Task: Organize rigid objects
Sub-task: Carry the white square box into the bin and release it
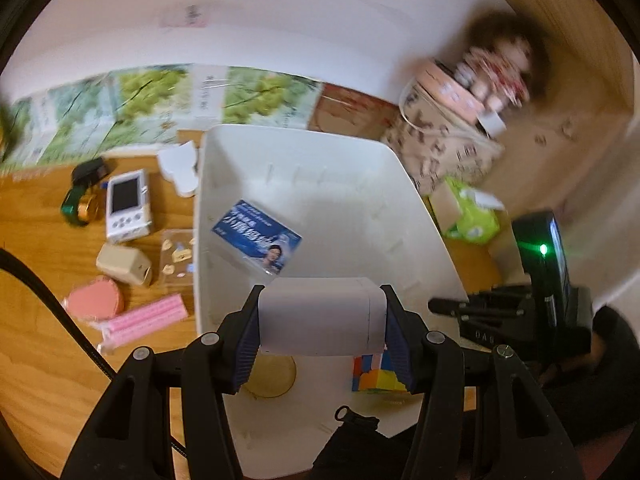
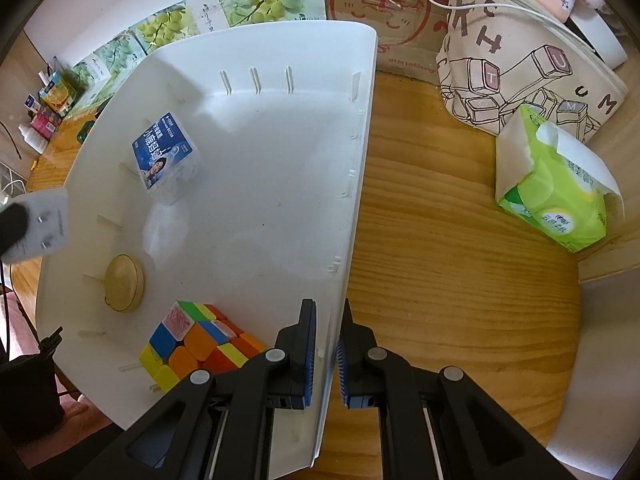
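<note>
A white rounded block (image 1: 322, 316) is clamped between the pads of the left gripper (image 1: 322, 320) and is held above the near end of the white bin (image 1: 412, 216). The right gripper (image 2: 326, 354) is closed on the bin's right wall, one finger inside and one outside, so that the thin rim (image 2: 362, 152) is pinched between the pads.

Inside the bin, three things are kept to its left side: a blue-labelled clear box (image 2: 166, 158) near the left wall, a round tan disc (image 2: 123, 283) nearer the front, and a multicoloured puzzle cube (image 2: 196, 340) at the near corner, just beside the right gripper's inner finger. The middle and the right half of the bin floor are bare — the widest free stretch in view. Short ribs are seen along the walls.

On the wooden table (image 1: 36, 248) left of the bin, well apart from the held block, a white handheld console (image 1: 128, 204), a beige box (image 1: 124, 264), a pink round case (image 1: 93, 300), a pink ridged bar (image 1: 146, 318) and a clear flat case (image 1: 178, 258) are laid out; the clear case lies against the bin's outer wall. To the bin's right a strip of open table is left before a green tissue pack (image 2: 556, 184) and a printed canvas bag (image 2: 532, 68) — both clear of the rim.
</note>
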`<action>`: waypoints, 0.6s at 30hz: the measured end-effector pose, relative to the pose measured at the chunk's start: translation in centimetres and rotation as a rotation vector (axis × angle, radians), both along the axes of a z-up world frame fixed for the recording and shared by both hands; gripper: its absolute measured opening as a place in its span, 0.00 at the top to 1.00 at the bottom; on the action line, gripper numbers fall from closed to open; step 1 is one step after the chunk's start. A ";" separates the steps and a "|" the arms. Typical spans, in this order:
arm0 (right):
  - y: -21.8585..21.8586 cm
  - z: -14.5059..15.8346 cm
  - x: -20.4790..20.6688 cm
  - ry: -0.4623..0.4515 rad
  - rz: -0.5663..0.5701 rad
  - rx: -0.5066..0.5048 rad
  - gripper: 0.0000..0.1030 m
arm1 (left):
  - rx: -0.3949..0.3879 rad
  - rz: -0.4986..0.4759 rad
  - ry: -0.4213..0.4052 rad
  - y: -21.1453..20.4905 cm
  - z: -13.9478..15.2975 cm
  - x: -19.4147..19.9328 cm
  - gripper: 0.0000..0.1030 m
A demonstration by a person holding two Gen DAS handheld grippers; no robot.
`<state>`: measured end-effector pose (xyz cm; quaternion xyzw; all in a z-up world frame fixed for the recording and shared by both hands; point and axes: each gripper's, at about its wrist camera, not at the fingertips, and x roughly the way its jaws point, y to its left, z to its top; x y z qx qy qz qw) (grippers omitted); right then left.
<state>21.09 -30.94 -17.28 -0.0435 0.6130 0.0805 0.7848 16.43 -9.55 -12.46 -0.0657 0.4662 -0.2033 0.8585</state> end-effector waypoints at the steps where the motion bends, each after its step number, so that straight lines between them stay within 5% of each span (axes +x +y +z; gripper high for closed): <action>1: 0.0 0.0 0.0 0.000 -0.003 0.000 0.89 | 0.012 -0.013 -0.001 -0.3 0.0 0.0 0.43; 7: -0.2 0.0 -0.1 0.007 -0.030 0.012 0.89 | 0.067 -0.109 -0.002 -2.2 0.1 0.0 0.40; 10: -0.2 -0.1 -0.3 0.008 -0.042 0.016 0.89 | 0.060 -0.137 -0.040 -2.4 0.9 -0.4 0.24; 18: -0.2 0.1 -0.4 0.015 -0.042 0.007 0.89 | 0.057 -0.055 -0.070 -0.9 1.6 -0.4 0.22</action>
